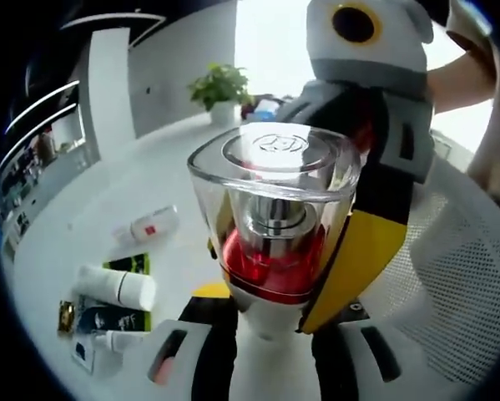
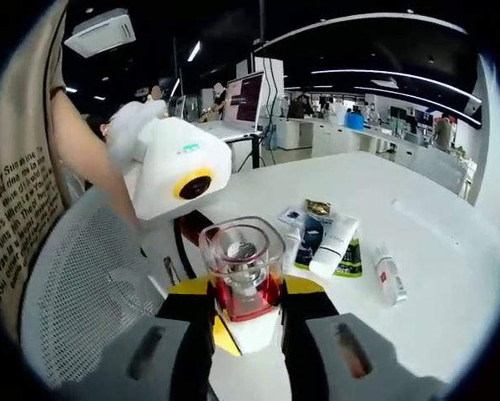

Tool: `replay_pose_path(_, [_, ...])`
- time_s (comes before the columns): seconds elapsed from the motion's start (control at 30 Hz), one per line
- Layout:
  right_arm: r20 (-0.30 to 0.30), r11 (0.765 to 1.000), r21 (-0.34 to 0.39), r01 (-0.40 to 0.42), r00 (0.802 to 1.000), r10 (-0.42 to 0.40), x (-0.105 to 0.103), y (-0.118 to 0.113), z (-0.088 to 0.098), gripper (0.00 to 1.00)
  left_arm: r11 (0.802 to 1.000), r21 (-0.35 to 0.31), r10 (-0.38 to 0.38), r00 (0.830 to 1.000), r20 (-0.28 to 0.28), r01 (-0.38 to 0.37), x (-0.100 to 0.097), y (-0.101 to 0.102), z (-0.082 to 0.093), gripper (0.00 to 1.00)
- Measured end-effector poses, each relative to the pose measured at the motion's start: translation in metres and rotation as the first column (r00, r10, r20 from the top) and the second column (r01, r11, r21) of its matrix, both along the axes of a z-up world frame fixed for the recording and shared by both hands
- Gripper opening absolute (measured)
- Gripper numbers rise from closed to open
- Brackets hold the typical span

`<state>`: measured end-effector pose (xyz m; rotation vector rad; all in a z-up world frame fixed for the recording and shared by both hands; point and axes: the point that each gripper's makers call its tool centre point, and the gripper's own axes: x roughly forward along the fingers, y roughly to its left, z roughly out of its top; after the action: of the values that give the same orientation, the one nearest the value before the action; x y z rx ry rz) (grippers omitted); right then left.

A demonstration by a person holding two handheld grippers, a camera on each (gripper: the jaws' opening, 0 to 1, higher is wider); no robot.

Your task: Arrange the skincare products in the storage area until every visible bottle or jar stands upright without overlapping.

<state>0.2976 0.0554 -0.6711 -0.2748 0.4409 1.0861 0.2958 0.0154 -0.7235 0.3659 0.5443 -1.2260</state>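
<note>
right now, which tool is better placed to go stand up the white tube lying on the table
Right, probably. Both tools flank the red bottle, but the right tool faces the white tube; the left tool points toward the person.

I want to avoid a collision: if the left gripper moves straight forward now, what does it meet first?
The glass bottle is already between its fingers. Directly behind it is the right gripper, probably the first thing met, though depth is unclear.

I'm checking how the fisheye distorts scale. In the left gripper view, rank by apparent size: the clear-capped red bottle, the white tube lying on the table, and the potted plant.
1. Clear-capped red bottle, far largest, but it sits right at the camera.
2. White tube.
3. Potted plant, close to the tube in apparent size and much farther off, so true order is unsure.
</note>
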Motion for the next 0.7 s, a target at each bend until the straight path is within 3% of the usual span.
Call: replay_pose_path(0.7, [0.003,0.998,-0.015,0.058,0.998,-0.058,0.04,-0.032,0.0,0.3,0.999,-0.023,-0.046,0.998,-0.034,0.045,0.038,-0.033,-0.002,0.31])
